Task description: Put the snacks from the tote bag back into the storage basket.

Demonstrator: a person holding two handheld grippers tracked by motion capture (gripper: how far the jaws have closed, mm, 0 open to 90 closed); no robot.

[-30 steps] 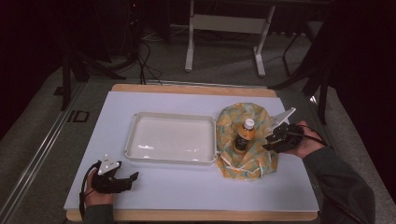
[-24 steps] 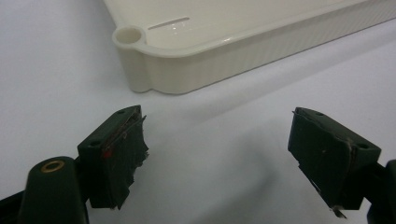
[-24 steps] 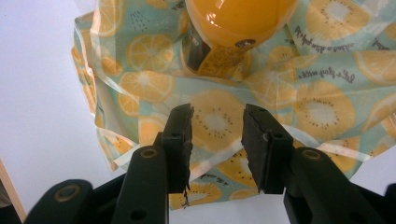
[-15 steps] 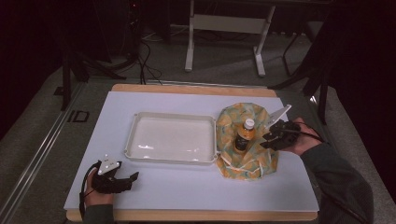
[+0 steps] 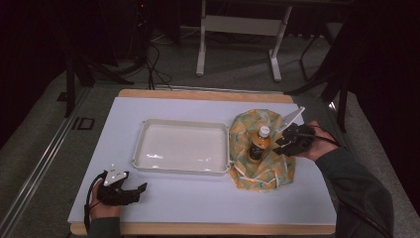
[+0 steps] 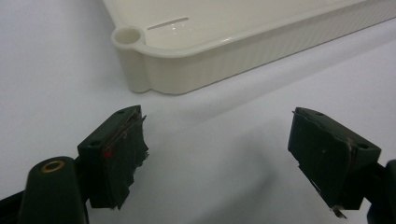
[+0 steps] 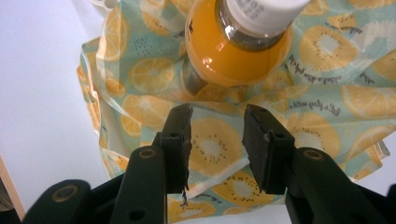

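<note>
right tool (image 7: 218,140): part-open, empty | orange-juice plastic bottle (image 7: 238,42) upright just ahead on soft citrus-print cloth (image 7: 322,107) | likely light, rigid, slick; take its body | left tool (image 6: 229,156): open, idle before cream tray (image 6: 243,46)

You had the high view looking forward and down from your side, taking in the whole white table (image 5: 198,198). Your left gripper view sat low and close to the tabletop, facing the corner of the cream tray (image 6: 196,60) the high view showed mid-table. Your right gripper view looked closely at the fruit-print bag (image 7: 317,93) and orange bottle (image 7: 233,51), shared with the high view.
</note>
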